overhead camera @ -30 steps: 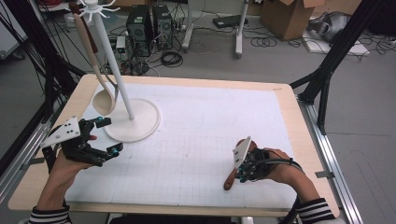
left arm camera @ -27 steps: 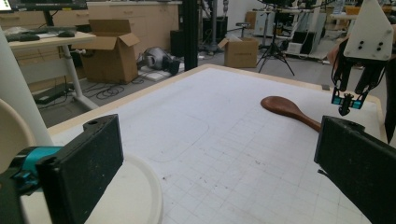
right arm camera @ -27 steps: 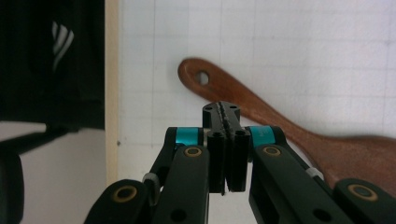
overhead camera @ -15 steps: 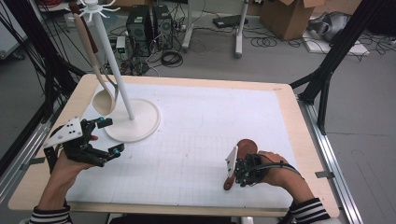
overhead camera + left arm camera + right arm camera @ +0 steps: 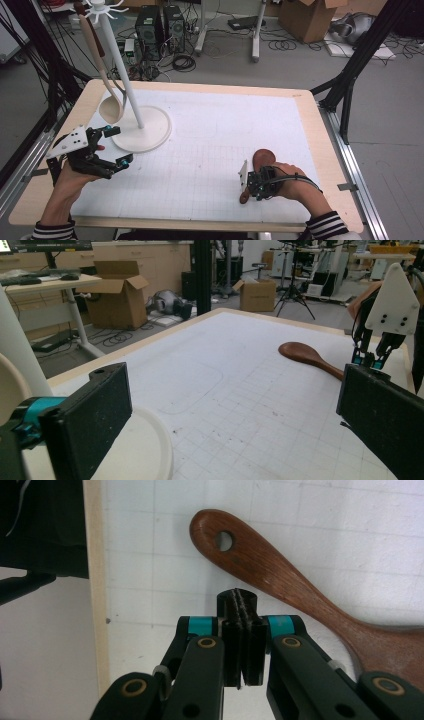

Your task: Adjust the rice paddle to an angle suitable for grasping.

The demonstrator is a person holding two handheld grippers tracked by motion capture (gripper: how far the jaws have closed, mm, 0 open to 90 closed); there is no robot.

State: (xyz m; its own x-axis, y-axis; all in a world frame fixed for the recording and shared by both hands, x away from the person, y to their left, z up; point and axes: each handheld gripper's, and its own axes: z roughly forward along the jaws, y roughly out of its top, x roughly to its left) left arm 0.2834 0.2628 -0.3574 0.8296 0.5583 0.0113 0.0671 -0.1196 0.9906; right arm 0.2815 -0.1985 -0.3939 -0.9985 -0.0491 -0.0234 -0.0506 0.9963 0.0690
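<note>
A dark wooden spoon (image 5: 260, 159) lies flat on the white grid mat (image 5: 225, 125) near the front right. Its handle end, which has a hole, points toward the table's near edge. My right gripper (image 5: 251, 189) points down just beside the handle (image 5: 280, 575). Its jaws are shut together with nothing between them (image 5: 242, 605), and the spoon is not held. My left gripper (image 5: 119, 145) hovers at the front left next to the white stand's base (image 5: 150, 132). Its jaws are wide open and empty (image 5: 235, 430). It looks across the mat at the spoon (image 5: 305, 354) and the right gripper (image 5: 372, 357).
The white stand's pole (image 5: 120, 65) rises from its round base, and a pale wooden ladle (image 5: 111, 109) hangs from it over the mat's back left. The table's near edge (image 5: 95, 580) runs close by the right gripper. Boxes, cables and frame legs lie beyond the table.
My right hand has drawn back toward the near edge and sunk a little, uncovering the spoon's bowl. The spoon stays flat on the mat. The left gripper has not moved.
</note>
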